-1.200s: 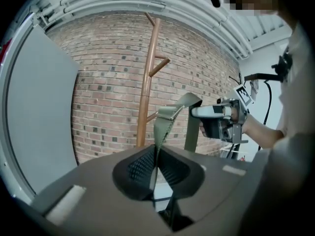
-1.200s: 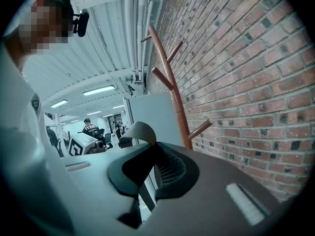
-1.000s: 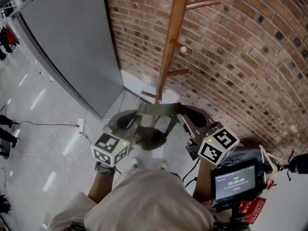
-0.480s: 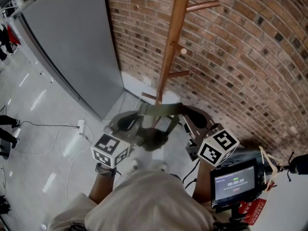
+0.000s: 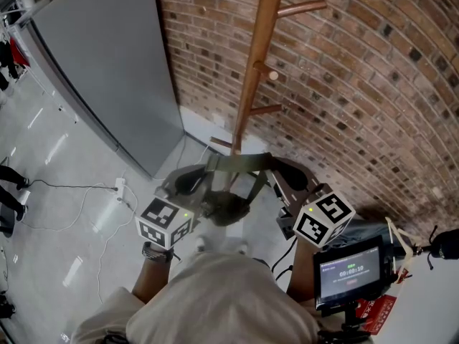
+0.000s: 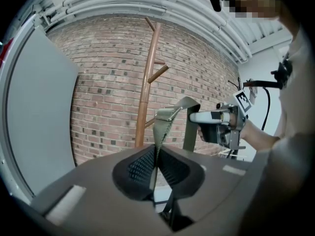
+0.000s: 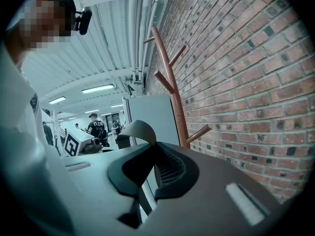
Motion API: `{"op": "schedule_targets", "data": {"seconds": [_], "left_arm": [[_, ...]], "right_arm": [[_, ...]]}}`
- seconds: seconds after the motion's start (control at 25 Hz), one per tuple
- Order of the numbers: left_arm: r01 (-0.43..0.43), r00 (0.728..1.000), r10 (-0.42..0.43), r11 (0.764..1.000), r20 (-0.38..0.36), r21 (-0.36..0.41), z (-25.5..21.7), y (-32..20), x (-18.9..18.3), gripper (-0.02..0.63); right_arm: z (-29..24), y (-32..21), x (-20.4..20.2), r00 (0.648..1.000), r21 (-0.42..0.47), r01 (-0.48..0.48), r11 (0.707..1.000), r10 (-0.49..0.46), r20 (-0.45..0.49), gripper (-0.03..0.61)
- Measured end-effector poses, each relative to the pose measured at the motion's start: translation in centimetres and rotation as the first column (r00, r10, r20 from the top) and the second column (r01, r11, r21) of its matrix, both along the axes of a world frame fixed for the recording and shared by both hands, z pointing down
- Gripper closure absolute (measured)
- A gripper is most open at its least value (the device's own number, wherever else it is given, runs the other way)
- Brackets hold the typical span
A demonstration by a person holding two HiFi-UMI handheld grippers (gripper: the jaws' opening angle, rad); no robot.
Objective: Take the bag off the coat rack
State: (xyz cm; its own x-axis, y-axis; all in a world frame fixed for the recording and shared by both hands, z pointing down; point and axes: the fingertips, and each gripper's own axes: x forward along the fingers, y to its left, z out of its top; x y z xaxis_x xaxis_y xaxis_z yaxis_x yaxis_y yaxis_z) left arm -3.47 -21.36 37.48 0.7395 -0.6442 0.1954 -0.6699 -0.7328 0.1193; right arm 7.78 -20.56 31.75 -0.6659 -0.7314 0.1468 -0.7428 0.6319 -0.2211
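Before the coat rack [image 5: 252, 84], limp olive bag [image 5: 228, 208].

1. The room is bright and evenly lit. Ceiling strip lights [image 7: 98, 88], seen left of the coat rack [image 7: 170, 82], glow white.
2. Left of the rack, the pale floor [image 5: 79, 213] carries soft streaks of glare.
3. Shadows are faint, apart from one dark patch right of the rack's foot, against the brick wall [image 5: 373, 84].
4. Both gripper views bow hard at their black edges, so the rack curves.
5. The left tongs [image 6: 155, 146] and right tongs [image 7: 153, 146] look soft close to the lens, while the bricks behind the rack are sharp.
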Motion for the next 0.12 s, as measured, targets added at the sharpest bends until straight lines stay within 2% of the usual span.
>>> {"op": "schedule_targets", "data": {"seconds": [0.12], "left_arm": [[0.002,1.000,-0.002,1.000,-0.003,0.000,-0.06,-0.07,-0.08,0.600]], "right_arm": [[0.02,-0.02,-0.16,1.000,0.001,0.006,1.000,-0.006,-0.004,0.571]]}}
